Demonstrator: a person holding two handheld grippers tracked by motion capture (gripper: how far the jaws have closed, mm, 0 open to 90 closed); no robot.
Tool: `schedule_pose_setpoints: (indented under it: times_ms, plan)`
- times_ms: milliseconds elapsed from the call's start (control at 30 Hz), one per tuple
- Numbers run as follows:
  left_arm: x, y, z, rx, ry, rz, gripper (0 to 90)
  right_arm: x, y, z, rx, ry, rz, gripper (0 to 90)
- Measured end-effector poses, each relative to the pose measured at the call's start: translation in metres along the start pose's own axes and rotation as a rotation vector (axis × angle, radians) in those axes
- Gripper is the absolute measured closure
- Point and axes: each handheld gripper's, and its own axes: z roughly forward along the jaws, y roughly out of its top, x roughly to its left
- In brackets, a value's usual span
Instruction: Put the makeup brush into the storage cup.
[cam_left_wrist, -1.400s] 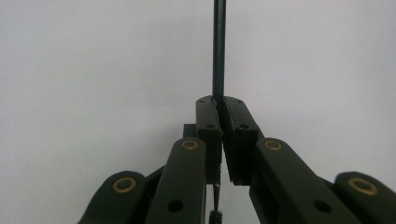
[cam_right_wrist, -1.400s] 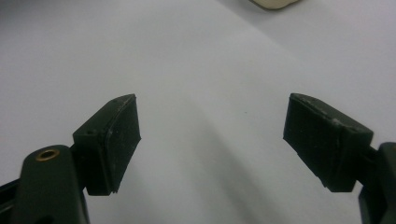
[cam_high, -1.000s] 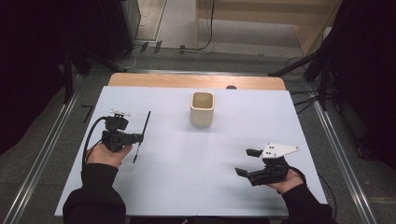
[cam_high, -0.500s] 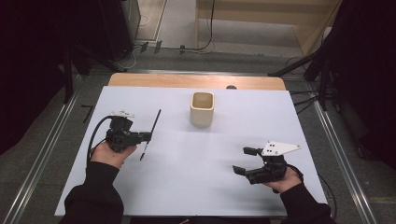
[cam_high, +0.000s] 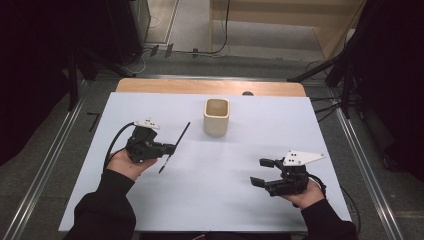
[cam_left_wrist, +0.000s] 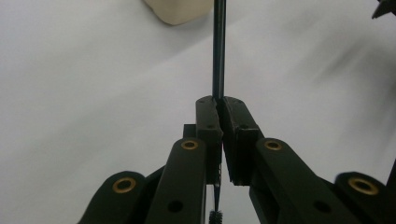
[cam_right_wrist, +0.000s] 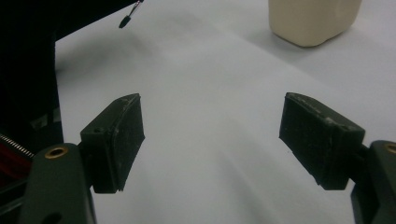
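At table's left, left hand-held gripper (cam_high: 167, 148) clamped on thin brush (cam_high: 175, 147); cup (cam_high: 216, 117) just beyond

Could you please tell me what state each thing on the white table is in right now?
Thin black brush: clamped mid-stick, lifted, tilted, bristle end low.
Cream square cup: upright, open mouth up, untouched.
Left gripper: shut on the brush.
Right gripper: open, nothing between its jaws, which have just been closing slightly.

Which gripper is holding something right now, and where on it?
The left gripper is shut on the thin black brush, gripping its handle partway along. The right gripper is open, nothing between its fingers.
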Motion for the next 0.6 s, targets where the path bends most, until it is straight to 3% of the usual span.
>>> schedule_pose_setpoints:
  times_ms: [233,433,600]
  plan:
    - [-0.012,0.006,0.006,0.021,-0.03,0.062,86.4,0.002,0.0,0.003,0.019,0.002,-0.027,21.8]
    - [-0.018,0.008,0.01,0.037,-0.041,0.098,86.4,0.003,0.002,0.006,0.019,0.007,-0.037,21.2]
    - [-0.021,0.009,0.012,0.051,-0.054,0.119,86.4,0.005,0.005,0.01,0.042,0.025,-0.075,20.6]
